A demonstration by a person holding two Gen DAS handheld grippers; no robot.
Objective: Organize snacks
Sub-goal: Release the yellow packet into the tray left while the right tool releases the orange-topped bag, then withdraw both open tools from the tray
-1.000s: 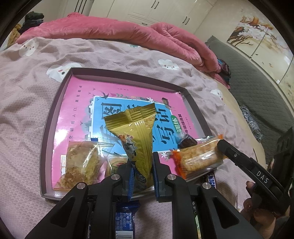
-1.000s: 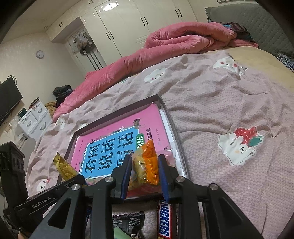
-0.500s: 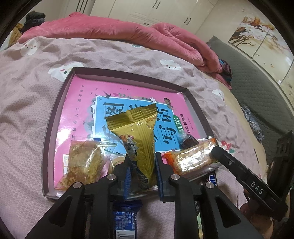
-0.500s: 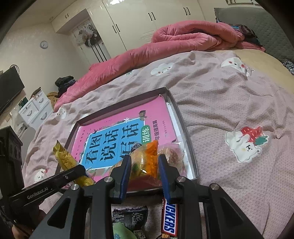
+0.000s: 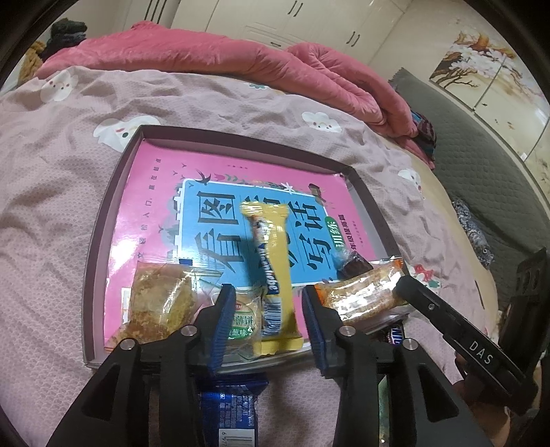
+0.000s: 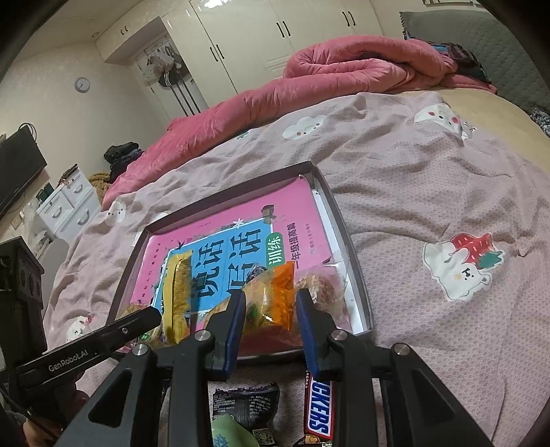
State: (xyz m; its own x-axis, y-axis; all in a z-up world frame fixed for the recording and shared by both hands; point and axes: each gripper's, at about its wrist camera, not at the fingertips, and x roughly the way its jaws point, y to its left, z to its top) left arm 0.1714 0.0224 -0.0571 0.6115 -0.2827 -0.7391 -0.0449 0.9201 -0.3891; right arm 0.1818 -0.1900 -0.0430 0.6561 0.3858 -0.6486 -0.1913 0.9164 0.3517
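One mauve bedspread (image 6: pixel 429 192) beneath white wardrobes (image 6: pixel 275 31).

The left tongs (image 5: pixel 266 321) point steeply down over the near edge of the tray (image 5: pixel 103 220) on the bed. Their jaws have just been opening and now stand apart, with a yellow snack packet (image 5: pixel 273 275) lying between the blue pads (image 5: pixel 220 330), which press on nothing. The right tongs (image 6: pixel 271 325) also slant downward at the tray's near right corner, jaws drawn close and clamped on a clear, orange-ended snack packet (image 6: pixel 271 302). In the left wrist view the right tongs come in from the right side, with part of a hand (image 5: pixel 481 405) behind their black body.
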